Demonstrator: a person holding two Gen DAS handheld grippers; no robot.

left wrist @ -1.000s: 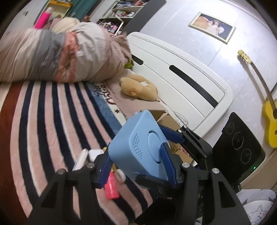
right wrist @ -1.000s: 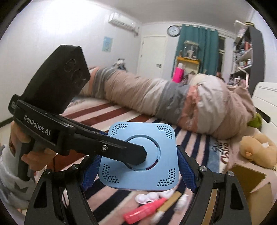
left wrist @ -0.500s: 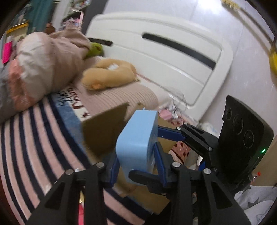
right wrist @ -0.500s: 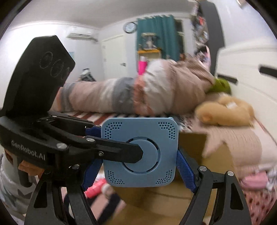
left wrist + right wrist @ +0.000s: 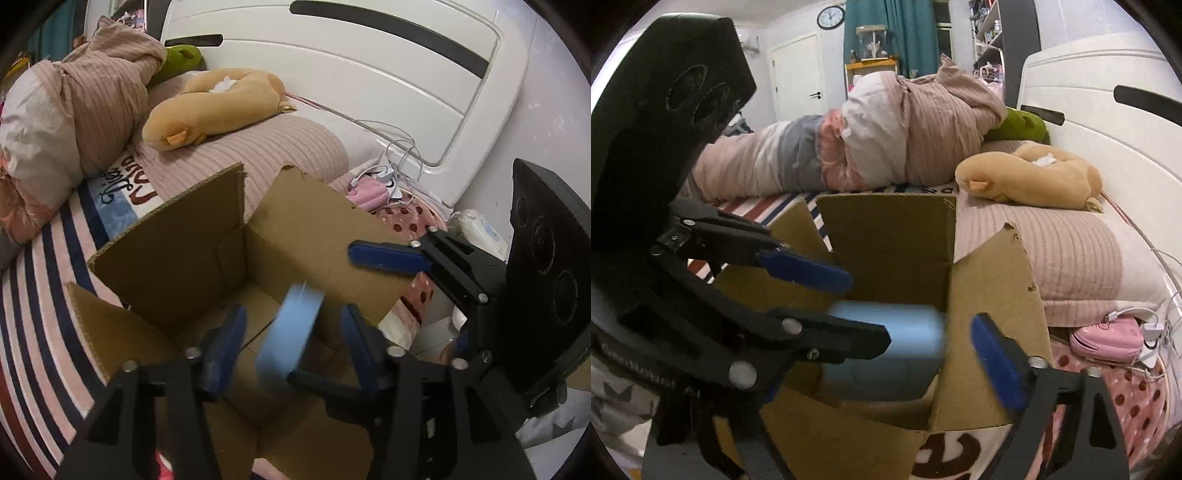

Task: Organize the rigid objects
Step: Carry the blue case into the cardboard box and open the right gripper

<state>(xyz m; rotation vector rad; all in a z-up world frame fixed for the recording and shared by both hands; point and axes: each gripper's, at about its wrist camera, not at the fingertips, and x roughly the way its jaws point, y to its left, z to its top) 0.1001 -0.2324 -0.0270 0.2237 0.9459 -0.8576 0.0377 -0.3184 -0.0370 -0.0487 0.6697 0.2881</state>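
A light blue square device (image 5: 288,332) falls, motion-blurred, into an open cardboard box (image 5: 177,258) on the striped bed; it also shows in the right wrist view (image 5: 886,332) over the box (image 5: 886,236). My left gripper (image 5: 291,347) is open, its blue pads apart from the device on both sides. My right gripper (image 5: 886,376) is open too, just above the box mouth, and it reaches in from the right in the left wrist view (image 5: 388,254).
A tan plush toy (image 5: 210,107) and rolled bedding (image 5: 66,110) lie behind the box. A white headboard (image 5: 369,66) stands at the back. A pink case with cables (image 5: 369,192) lies to the right. A pink item (image 5: 162,469) lies at the bottom.
Both grippers carried the blue device from above the striped blanket to over the box, then opened. The device has left the fingers and drops into the box.
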